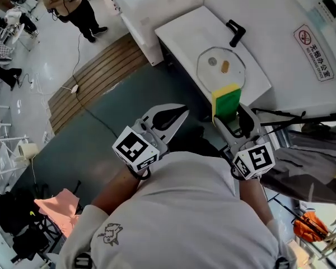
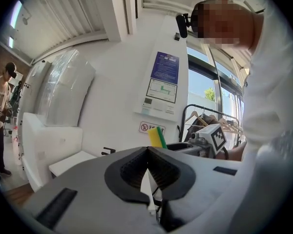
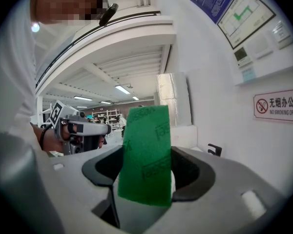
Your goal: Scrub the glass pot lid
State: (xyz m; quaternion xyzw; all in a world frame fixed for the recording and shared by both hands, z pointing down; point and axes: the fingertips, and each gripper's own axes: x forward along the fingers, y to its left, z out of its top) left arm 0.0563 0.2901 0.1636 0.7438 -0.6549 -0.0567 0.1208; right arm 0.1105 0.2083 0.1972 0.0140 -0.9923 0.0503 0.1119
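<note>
Nearest the person, the left tongs (image 1: pixel 178 112) were shut tight with nothing between them, at about 9 o'clock from the right tongs (image 1: pixel 231 121). The right tongs were clamped on a yellow-and-green sponge (image 1: pixel 226 100), which stood upright out of them, its green scouring face toward that gripper's camera. Beyond the sponge, toward 12 o'clock, the glass pot lid (image 1: pixel 221 67) lay flat on the white table (image 1: pixel 179 29). Whether the sponge touched the lid's near rim could not be told. A black fixture (image 1: pixel 235 32) stood at the lid's 1 o'clock, and a no-smoking sign (image 1: pixel 313 52) hung on the wall at 3 o'clock.
</note>
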